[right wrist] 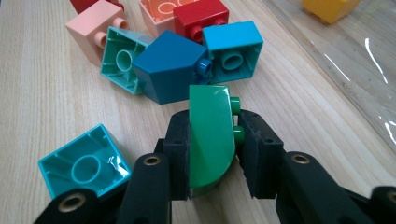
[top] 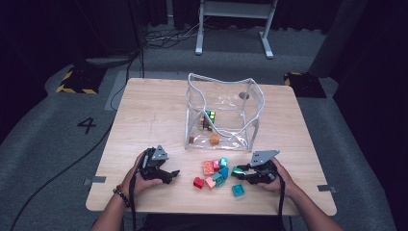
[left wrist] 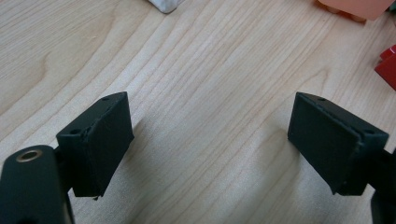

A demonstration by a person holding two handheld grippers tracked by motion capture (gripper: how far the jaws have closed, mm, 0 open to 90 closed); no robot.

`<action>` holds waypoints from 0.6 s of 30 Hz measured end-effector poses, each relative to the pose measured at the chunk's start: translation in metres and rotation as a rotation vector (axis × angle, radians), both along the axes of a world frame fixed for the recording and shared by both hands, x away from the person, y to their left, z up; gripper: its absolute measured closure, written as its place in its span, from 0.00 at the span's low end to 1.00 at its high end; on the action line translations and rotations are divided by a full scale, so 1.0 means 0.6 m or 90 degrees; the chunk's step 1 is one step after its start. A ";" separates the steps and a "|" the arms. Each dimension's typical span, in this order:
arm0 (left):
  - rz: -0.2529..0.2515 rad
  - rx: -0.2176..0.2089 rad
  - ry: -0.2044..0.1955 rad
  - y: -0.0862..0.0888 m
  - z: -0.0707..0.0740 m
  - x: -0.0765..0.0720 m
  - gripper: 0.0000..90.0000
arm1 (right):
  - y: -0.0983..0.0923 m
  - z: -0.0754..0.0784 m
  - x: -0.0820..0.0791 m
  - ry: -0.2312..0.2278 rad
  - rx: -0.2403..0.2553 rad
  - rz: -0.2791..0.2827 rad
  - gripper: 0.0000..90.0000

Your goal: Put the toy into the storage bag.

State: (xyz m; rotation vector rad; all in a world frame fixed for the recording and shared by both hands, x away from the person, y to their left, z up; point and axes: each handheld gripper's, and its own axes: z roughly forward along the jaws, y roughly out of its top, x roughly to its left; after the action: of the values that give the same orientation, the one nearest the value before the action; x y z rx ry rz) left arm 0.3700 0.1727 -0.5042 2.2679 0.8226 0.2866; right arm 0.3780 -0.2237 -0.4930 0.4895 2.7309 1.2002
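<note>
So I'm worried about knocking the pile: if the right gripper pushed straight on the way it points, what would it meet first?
Probably the dark blue block, right beyond the green block clamped in the right gripper; depth between them is hard to judge.

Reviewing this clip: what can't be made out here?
- Green brick, right gripper view: its lower end is hidden between the right tool jaws.
- Blocks inside the clear bag, high view: too small to count.
- Red block, left gripper view: cut off by the right edge.
</note>
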 end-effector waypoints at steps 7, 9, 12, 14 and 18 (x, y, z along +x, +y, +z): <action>-0.001 0.001 0.001 0.000 0.000 0.000 0.16 | -0.023 0.008 0.003 -0.010 0.010 -0.028 0.74; -0.001 0.004 -0.002 0.001 0.001 0.000 0.16 | -0.036 0.014 0.006 -0.010 0.018 -0.041 0.74; 0.002 -0.001 0.000 0.000 0.000 0.000 0.16 | -0.056 0.023 0.010 -0.020 0.028 -0.070 0.74; -0.002 0.002 -0.001 0.000 0.001 0.000 0.16 | -0.071 0.031 0.013 -0.026 0.039 -0.089 0.74; 0.001 -0.002 0.002 0.000 0.000 0.000 0.16 | -0.102 0.051 0.018 -0.041 0.059 -0.126 0.74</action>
State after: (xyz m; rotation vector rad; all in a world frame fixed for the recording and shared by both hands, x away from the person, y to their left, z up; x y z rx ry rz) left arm 0.3698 0.1726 -0.5042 2.2659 0.8254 0.2830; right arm 0.3887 -0.2849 -0.4623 0.6999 2.5133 1.2712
